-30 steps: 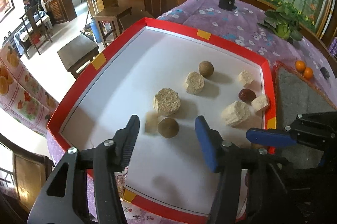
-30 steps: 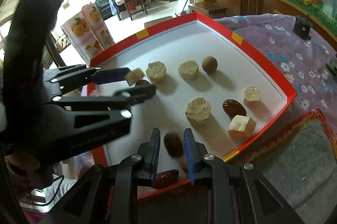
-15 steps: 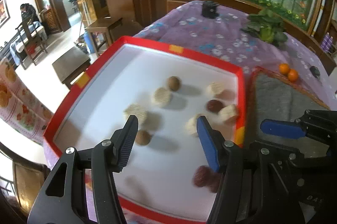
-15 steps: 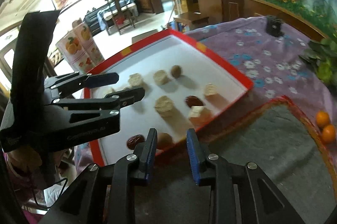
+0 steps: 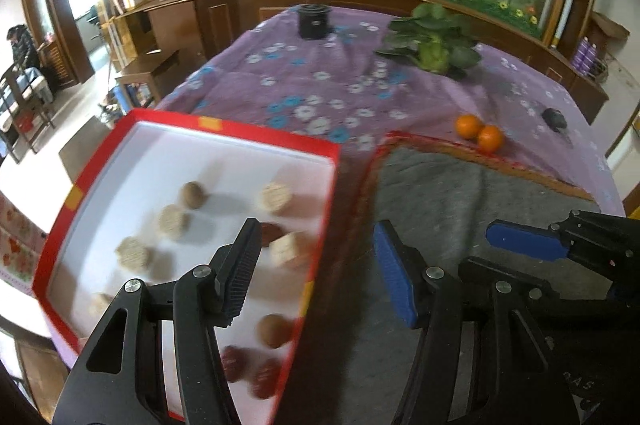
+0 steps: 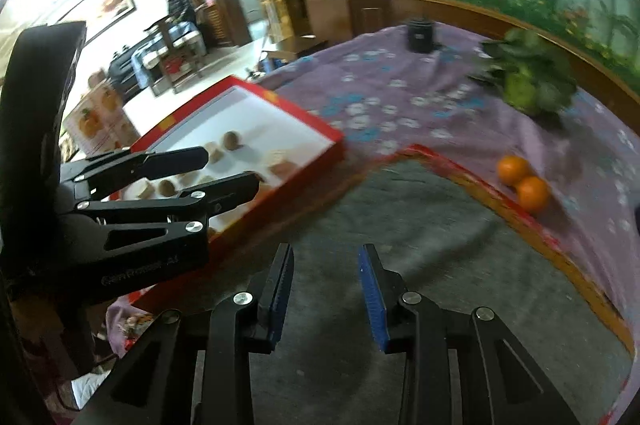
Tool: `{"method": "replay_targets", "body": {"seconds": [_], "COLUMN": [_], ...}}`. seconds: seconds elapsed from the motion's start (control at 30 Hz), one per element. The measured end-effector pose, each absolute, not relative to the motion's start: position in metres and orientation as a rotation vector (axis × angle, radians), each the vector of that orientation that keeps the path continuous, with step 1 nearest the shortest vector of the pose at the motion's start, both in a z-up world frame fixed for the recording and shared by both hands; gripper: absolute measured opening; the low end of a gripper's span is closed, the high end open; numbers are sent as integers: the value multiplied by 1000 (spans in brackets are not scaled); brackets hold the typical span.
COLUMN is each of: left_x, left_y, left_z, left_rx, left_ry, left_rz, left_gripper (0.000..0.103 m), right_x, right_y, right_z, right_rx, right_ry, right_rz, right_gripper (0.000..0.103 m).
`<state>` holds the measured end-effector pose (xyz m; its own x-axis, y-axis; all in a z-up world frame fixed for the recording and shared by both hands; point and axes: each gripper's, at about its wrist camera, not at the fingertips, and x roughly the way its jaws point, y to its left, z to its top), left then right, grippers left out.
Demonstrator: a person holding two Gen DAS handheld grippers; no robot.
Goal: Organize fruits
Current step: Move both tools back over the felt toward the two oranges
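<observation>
We note motion blur across both views, so the small pieces in the red tray (image 5: 326,185) are hard to identify. In the left wrist view we count in it two brown round fruits (image 5: 194,194), three dark red ones, probably dates (image 5: 234,369), and about six pale chunks (image 5: 276,196); one date and one chunk are partly hidden behind the left fingers (image 5: 242,265), and the tray's near corner is cut off.

The left hand-held gripper (image 5: 316,269) stands open and empty over the tray's right rim. The right hand-held gripper (image 6: 326,291) is likewise open, holding nothing, above the grey mat (image 6: 420,225), which has a red-orange border.

Two oranges (image 5: 480,133) lie touching on the purple floral cloth (image 5: 320,85) covering the surface, just beyond the mat at 1 o'clock. One leafy green vegetable (image 5: 434,45) lies at 12 o'clock, and one black container (image 5: 314,21) behind it at 11 o'clock. A small dark object (image 5: 554,117) at 2 o'clock is unidentifiable.
</observation>
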<state>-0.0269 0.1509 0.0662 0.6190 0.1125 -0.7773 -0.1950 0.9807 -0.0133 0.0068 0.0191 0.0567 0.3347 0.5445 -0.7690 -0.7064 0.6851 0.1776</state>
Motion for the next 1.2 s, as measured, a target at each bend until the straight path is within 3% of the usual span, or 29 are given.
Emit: {"method": "replay_targets", "body": {"seconds": [0.47, 1.1, 1.17, 1.2], "left_x": [25, 79, 87, 91], "left_y": [91, 82, 81, 80], "left_z": [56, 59, 59, 58], "left_rx": [-74, -70, -75, -76], "left_ry": [947, 996, 1002, 1004], "left_rz": [52, 24, 12, 9], "left_gripper": [58, 58, 58, 58], "right_x": [48, 153, 160, 161], "right_y": [-62, -43, -41, -44], "right_z": [52, 20, 13, 14], "right_rx": [-161, -198, -206, -192], "right_ry": [910, 913, 924, 919], "right_rz": [608, 616, 622, 628], "right_gripper": [47, 47, 34, 34]}}
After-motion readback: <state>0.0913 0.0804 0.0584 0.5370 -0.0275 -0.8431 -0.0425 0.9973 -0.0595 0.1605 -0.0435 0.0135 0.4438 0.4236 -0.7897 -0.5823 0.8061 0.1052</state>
